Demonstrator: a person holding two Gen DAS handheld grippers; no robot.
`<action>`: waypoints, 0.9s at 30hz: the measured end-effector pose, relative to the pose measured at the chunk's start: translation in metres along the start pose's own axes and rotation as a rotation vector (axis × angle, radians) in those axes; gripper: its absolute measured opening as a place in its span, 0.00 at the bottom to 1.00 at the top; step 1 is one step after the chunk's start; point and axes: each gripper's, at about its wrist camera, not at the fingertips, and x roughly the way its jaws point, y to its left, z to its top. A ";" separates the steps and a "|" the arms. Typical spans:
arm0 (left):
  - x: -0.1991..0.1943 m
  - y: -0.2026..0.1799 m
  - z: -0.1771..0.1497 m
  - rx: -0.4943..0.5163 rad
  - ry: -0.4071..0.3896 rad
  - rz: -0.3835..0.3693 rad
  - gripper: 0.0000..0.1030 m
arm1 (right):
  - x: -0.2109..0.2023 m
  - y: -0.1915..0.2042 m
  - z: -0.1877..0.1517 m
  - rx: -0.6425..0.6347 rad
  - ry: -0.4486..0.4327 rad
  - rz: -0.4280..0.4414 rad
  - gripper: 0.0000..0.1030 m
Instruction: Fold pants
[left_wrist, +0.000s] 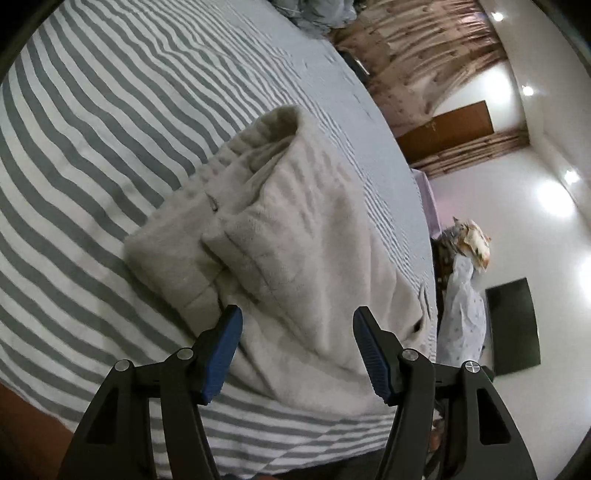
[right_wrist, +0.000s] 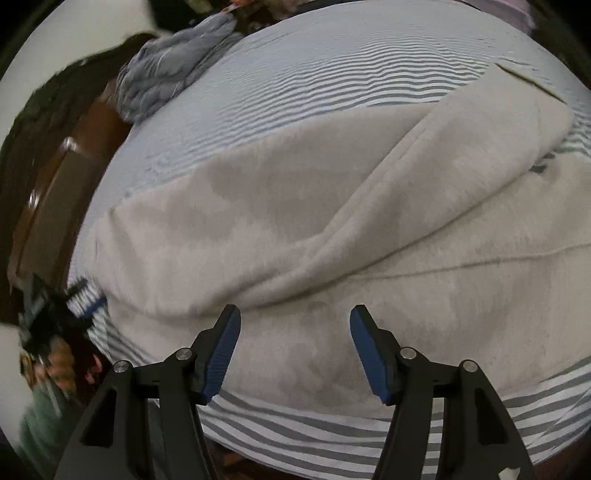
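Cream fleece pants (left_wrist: 295, 236) lie on a grey-and-white striped bed sheet (left_wrist: 92, 147). In the left wrist view the gathered waistband end is bunched and folded over itself. My left gripper (left_wrist: 297, 317) is open and empty, just above the near part of the pants. In the right wrist view the pants (right_wrist: 295, 221) lie spread flat with one leg laid diagonally over the other, on the striped sheet (right_wrist: 351, 62). My right gripper (right_wrist: 295, 314) is open and empty, hovering over the near edge of the fabric.
A crumpled grey-blue cloth (right_wrist: 170, 62) lies at the far corner of the bed. The bed's near edge (right_wrist: 332, 435) runs just below the right gripper. A brown wooden bed frame (right_wrist: 55, 177) is at the left. A wooden door (left_wrist: 447, 129) and white wall stand beyond the bed.
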 end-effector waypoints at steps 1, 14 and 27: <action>0.001 0.000 0.001 0.001 -0.004 0.005 0.61 | -0.001 0.000 0.003 0.023 -0.013 -0.017 0.58; 0.017 -0.004 0.025 -0.054 -0.079 0.039 0.50 | 0.034 -0.021 0.050 0.275 -0.075 -0.381 0.57; 0.005 -0.027 0.025 0.083 -0.062 0.133 0.28 | -0.023 -0.027 0.037 0.201 -0.161 -0.321 0.07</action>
